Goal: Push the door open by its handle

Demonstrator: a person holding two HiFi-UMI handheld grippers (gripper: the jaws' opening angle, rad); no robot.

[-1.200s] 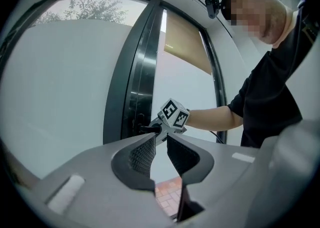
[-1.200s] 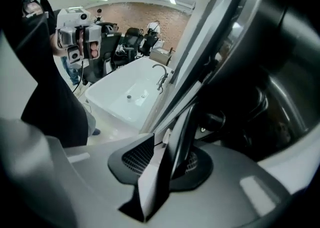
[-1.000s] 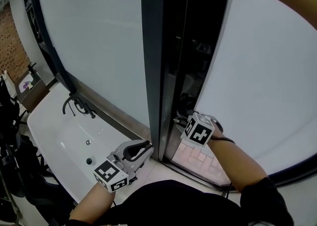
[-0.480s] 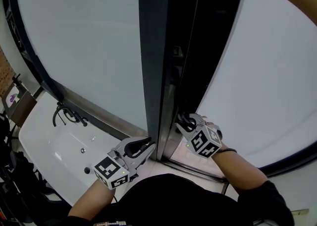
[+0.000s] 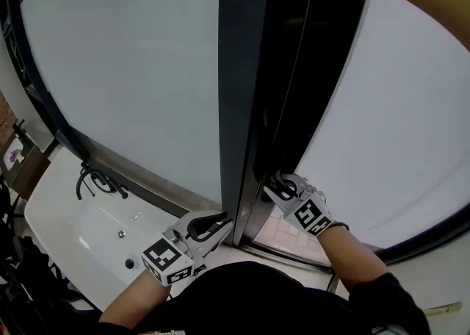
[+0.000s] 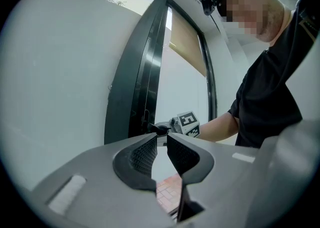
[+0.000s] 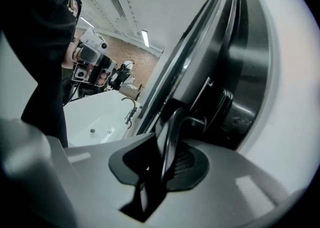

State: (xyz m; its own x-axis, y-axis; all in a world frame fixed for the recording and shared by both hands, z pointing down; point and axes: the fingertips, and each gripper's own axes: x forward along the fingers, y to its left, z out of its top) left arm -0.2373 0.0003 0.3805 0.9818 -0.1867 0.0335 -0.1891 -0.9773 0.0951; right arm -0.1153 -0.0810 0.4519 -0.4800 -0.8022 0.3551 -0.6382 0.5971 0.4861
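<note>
The dark-framed door (image 5: 246, 69) stands ajar beside a frosted panel (image 5: 396, 106). Its black lever handle (image 7: 172, 132) lies between the jaws of my right gripper (image 7: 167, 159). The pads press on the lever while the jaws are opening slightly. In the head view the right gripper (image 5: 276, 185) sits at the door's edge, low down. My left gripper (image 5: 215, 225) hangs apart, left of the door frame, and nothing is between its jaws. In the left gripper view the left gripper (image 6: 163, 139) has its tips nearly touching, and the right gripper (image 6: 160, 128) shows at the handle beyond it.
A white sink (image 5: 73, 234) with a black faucet (image 5: 95, 179) lies at the lower left, under a large frosted window (image 5: 132, 54). Brick-patterned floor (image 5: 294, 234) shows through the door gap. A person's dark torso fills the bottom of the head view.
The right gripper stays on the handle and has drifted a little lower and to the right in the view. The left gripper has hardly moved. The head view has shifted slightly.
</note>
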